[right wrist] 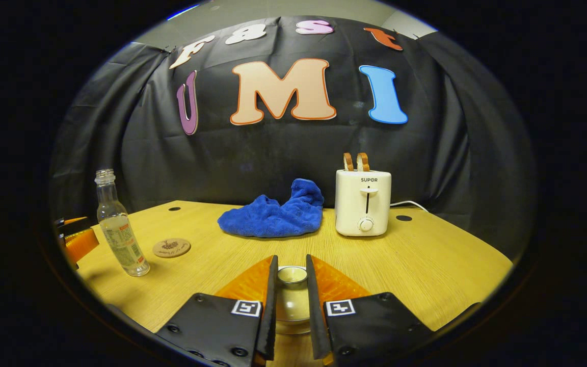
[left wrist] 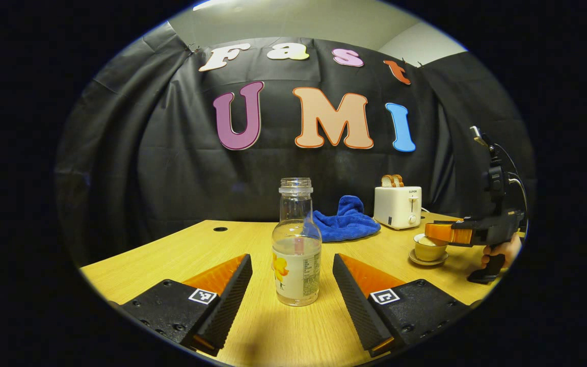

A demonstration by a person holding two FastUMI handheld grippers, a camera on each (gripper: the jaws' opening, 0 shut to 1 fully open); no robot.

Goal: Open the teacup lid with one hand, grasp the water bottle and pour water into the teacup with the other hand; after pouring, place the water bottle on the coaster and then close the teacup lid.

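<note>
A clear, uncapped water bottle (left wrist: 296, 244) with a pale label stands upright on the wooden table (left wrist: 181, 250), about half full. My left gripper (left wrist: 291, 261) is open, one finger on each side of the bottle with gaps. The bottle (right wrist: 118, 229) also stands at the left in the right gripper view, beside a round coaster (right wrist: 171, 247). The tan teacup (left wrist: 430, 250) sits on its saucer at the right. My right gripper (right wrist: 291, 262) is closed on the knob of the teacup lid (right wrist: 292, 276), which rests on the cup. A hand (left wrist: 500, 251) holds the right gripper (left wrist: 449, 233).
A crumpled blue towel (right wrist: 273, 213) lies at the back of the table, and a white toaster (right wrist: 363, 204) with two slices in it stands to its right. The left gripper (right wrist: 77, 240) shows at the left edge. Bare table (right wrist: 426, 255) spreads to the right.
</note>
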